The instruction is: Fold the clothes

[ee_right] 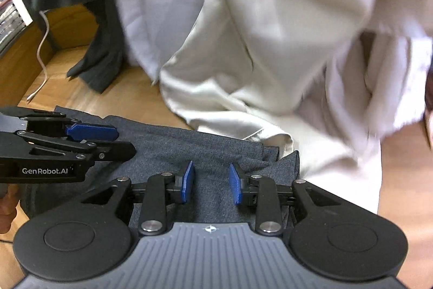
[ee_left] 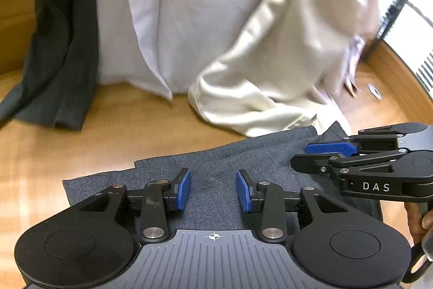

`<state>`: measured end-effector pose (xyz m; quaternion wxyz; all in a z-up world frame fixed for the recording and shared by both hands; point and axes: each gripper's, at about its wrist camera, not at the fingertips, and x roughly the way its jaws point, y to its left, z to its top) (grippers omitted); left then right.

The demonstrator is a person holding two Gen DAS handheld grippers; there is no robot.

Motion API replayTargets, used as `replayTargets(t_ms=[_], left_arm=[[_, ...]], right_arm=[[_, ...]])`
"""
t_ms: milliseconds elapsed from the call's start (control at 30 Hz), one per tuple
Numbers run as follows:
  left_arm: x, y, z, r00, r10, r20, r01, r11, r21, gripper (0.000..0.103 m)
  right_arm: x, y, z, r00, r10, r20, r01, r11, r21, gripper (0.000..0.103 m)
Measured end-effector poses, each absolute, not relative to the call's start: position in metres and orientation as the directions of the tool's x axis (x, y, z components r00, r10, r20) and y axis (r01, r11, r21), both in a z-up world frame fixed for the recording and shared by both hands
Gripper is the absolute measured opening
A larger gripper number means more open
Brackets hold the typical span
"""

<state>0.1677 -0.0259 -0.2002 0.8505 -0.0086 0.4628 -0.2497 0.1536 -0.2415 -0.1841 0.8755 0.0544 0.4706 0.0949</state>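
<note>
Lying flat on the wooden table, a folded dark grey garment sits under both grippers. Left gripper and right gripper hover over it, jaws parted, empty. Cream, pale lilac and black clothes hang beyond.

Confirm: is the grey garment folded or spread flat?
Folded. The grey garment lies in a compact rectangle on the table, with layered edges stacked at its far corner.
</note>
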Motion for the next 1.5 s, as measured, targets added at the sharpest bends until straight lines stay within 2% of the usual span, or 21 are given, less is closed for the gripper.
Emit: replayTargets(t_ms=[533, 700, 767, 833, 933, 1133, 1333, 1467, 1500], left_arm=[[0.055, -0.005, -0.204, 0.392, -0.464, -0.794, 0.449, 0.85, -0.275, 0.04], [0.044, 0.003, -0.196, 0.421, -0.491, -0.762, 0.431, 0.848, -0.308, 0.041], [0.04, 0.011, -0.188, 0.449, -0.492, -0.746, 0.398, 0.857, -0.326, 0.042], [0.032, 0.021, -0.176, 0.49, -0.488, -0.723, 0.357, 0.868, -0.344, 0.048], [0.013, 0.036, -0.158, 0.553, -0.469, -0.688, 0.286, 0.883, -0.372, 0.05], [-0.04, 0.049, -0.14, 0.637, -0.359, -0.682, 0.086, 0.913, -0.4, 0.054], [-0.098, 0.035, -0.143, 0.671, -0.224, -0.706, -0.141, 0.897, -0.419, 0.068], [-0.122, 0.01, -0.155, 0.668, -0.175, -0.723, -0.26, 0.855, -0.448, 0.084], [-0.127, 0.002, -0.158, 0.67, -0.164, -0.724, -0.284, 0.845, -0.454, 0.085]], right_arm=[[0.008, -0.21, -0.177, 0.521, 0.213, -0.827, -0.076, 0.976, 0.204, 0.033], [-0.007, -0.202, -0.171, 0.512, 0.216, -0.832, -0.119, 0.976, 0.18, 0.037], [-0.007, -0.203, -0.162, 0.495, 0.246, -0.833, -0.18, 0.967, 0.179, 0.046], [-0.004, -0.205, -0.152, 0.465, 0.296, -0.835, -0.258, 0.947, 0.192, 0.05], [0.001, -0.209, -0.136, 0.412, 0.365, -0.835, -0.372, 0.904, 0.211, 0.058], [0.01, -0.217, -0.105, 0.283, 0.481, -0.83, -0.578, 0.776, 0.253, 0.078], [0.036, -0.225, -0.087, 0.097, 0.541, -0.836, -0.768, 0.575, 0.283, 0.093], [0.06, -0.222, -0.095, -0.013, 0.526, -0.851, -0.833, 0.465, 0.3, 0.097], [0.066, -0.221, -0.099, -0.041, 0.526, -0.849, -0.841, 0.44, 0.313, 0.097]])
